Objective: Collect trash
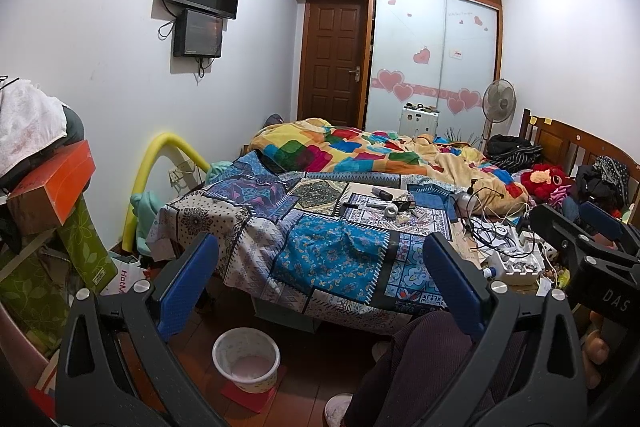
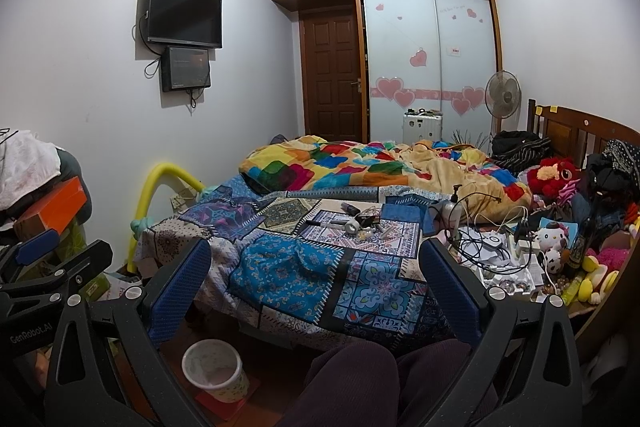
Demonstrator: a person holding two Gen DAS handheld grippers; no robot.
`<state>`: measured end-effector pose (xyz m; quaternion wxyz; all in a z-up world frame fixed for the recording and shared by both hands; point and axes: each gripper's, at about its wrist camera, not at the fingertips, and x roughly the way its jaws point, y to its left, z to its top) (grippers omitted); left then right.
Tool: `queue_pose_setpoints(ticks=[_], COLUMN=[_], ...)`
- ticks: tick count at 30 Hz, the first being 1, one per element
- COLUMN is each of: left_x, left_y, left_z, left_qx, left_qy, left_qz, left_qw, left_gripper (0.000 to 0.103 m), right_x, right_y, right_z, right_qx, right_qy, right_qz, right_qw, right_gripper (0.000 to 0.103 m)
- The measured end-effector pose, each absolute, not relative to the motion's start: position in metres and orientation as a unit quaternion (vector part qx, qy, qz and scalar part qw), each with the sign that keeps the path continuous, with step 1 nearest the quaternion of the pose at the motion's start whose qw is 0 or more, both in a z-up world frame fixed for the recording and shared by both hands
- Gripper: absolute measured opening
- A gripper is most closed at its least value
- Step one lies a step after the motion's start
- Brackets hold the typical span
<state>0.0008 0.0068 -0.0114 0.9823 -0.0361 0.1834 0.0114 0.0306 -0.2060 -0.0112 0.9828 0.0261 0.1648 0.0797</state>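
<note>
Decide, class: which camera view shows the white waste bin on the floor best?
The left wrist view: the waste bin sits clear between the open tool fingers, with its whole rim and inside visible. In the right wrist view the bin is lower left, beside the left finger, and seen more from the side.

A: What are the grippers made of?

B: The left gripper [image 1: 320, 275] has matte black frames with triangular cut-outs, round silver screws at the joints, and blue textured pads on the inner faces of its fingers [image 1: 188, 283]. The right gripper [image 2: 316, 279] is built the same, lower in its own view.

A: Any markings?

B: In the left view, white letters "DAS" show on the black body at the right edge. In the right view, "GenRobot.AI" is printed in white at the lower left.

A: And the person?

B: Dark maroon ribbed trousers [image 2: 360, 379] at the bottom centre, and a pale slipper [image 1: 338, 409] at the bottom edge.
</note>
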Motion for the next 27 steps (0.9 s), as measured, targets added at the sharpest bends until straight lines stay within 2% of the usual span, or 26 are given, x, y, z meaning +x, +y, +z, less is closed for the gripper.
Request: queue_pose_setpoints(ticks=[15, 27], left_x=[0.031, 0.144], left_y=[0.001, -0.015], left_z=[-0.007, 0.001], left_qx=[-0.034, -0.043], left_qy=[0.193, 0.220], left_qz=[0.022, 0.014], left_qw=[0.980, 0.974], left_gripper=[0.103, 0.103], right_x=[0.057, 0.152], right_y=[-0.213, -0.258], right_z=[0.000, 0.001], right_qx=[0.014, 0.014], right_qy=[0.160, 0.190], right_qz=[0.071, 0.036], right_qw=[0.984, 0.981], right_gripper=[0.103, 0.103])
